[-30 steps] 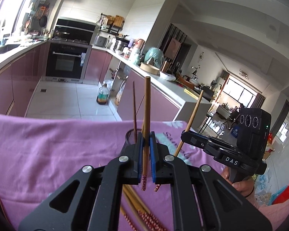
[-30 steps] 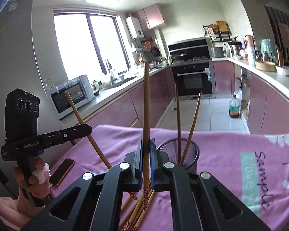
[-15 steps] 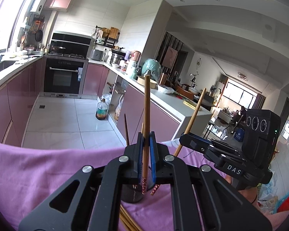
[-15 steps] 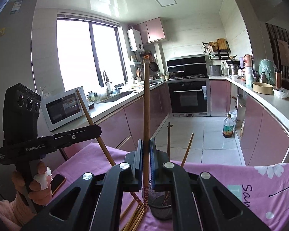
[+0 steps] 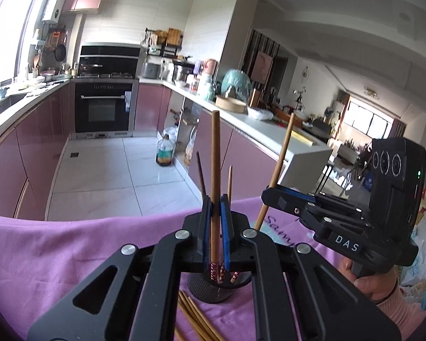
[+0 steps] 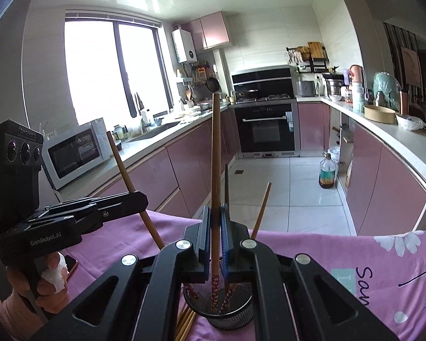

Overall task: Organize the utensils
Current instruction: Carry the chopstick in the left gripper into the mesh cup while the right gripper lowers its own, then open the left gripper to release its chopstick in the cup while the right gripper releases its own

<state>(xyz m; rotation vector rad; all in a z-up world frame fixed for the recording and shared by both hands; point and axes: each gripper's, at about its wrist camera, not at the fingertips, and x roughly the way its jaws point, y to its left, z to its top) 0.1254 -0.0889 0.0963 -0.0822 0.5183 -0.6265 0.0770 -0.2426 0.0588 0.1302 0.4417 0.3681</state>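
I have a chopstick clamped upright in each hand-held gripper, both jaws closed tight on the wood. In the left view, the left hand-held gripper [image 5: 215, 207] pinches its chopstick [image 5: 214, 170] at frame centre, patterned end down over the mesh cup [image 5: 217, 287] at lower centre. The right hand-held gripper [image 5: 272, 196] sits at the right of that frame, its own chopstick [image 5: 279, 164] leaning across toward the cup. In the right view, the right one's chopstick [image 6: 215, 170] hangs with its patterned tip at, or just inside, the cup's rim [image 6: 217, 316]; I can't tell which.

Two chopsticks already stand in the cup, and several loose ones [image 5: 196, 318] lie on the purple cloth [image 5: 56, 255] over the table, just beside its base.

What worries me: both sticks are converging on one small opening, so they could knock each other or the ones already inside. The cup looks light; a sideways push from a tilted stick could tip it or slide it on the cloth. If I let go with a tip resting on the rim, that stick would likely fall outside onto the cloth.
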